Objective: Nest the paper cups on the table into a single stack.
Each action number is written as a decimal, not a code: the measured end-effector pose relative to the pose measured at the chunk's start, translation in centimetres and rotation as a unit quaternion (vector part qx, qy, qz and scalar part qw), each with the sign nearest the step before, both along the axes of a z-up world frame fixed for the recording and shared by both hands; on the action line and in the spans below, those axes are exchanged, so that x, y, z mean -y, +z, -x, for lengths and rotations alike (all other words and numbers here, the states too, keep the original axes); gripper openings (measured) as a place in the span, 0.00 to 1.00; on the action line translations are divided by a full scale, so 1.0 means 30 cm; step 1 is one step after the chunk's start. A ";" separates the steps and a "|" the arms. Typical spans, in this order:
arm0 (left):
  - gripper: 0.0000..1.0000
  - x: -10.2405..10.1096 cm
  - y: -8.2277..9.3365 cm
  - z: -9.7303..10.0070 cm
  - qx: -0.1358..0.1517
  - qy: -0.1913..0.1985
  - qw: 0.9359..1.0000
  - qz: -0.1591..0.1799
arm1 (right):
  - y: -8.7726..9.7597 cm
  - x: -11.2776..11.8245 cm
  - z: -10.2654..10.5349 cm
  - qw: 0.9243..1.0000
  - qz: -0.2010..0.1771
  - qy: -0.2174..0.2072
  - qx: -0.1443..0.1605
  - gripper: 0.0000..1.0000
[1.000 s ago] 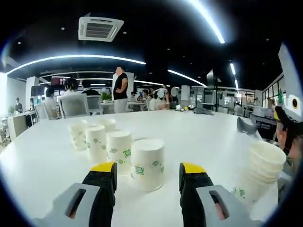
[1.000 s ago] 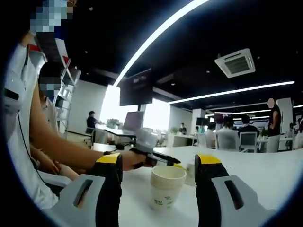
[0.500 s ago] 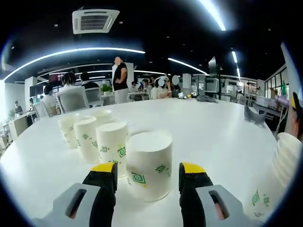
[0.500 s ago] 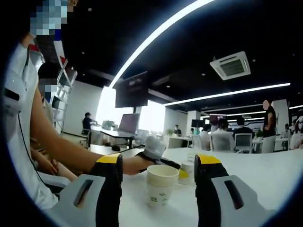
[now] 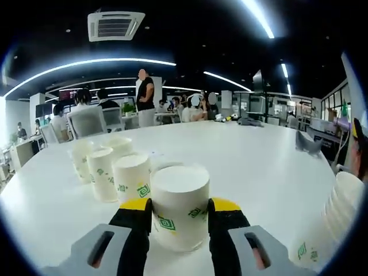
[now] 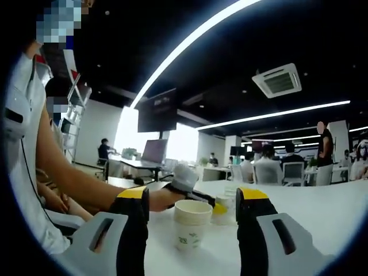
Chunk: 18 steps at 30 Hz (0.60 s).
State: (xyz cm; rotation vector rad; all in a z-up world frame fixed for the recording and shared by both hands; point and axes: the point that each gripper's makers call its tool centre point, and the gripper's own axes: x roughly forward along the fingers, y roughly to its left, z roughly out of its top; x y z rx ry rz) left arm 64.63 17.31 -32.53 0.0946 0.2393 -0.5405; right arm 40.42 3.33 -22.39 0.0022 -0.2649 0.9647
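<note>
Left tool [image 5: 180, 207] clamps the nearest upturned paper cup [image 5: 179, 204] on the white bench [image 5: 259, 167], ready to lift. At ten o'clock, a row of inverted cups [image 5: 106, 169] waits. Right tool [image 6: 191, 201] stands apart around the upright cup stack [image 6: 191, 223].

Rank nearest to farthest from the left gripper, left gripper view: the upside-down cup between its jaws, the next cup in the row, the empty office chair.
1. Upside-down cup, between the left gripper jaws.
2. Next cup in the row, just behind it, to the left.
3. Empty office chair, beyond the table's far edge, upper left.
</note>
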 end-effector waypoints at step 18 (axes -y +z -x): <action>0.41 0.113 0.539 0.522 0.094 -0.113 0.976 0.158 | 0.043 -0.069 -0.025 0.999 -0.026 0.014 0.011 0.56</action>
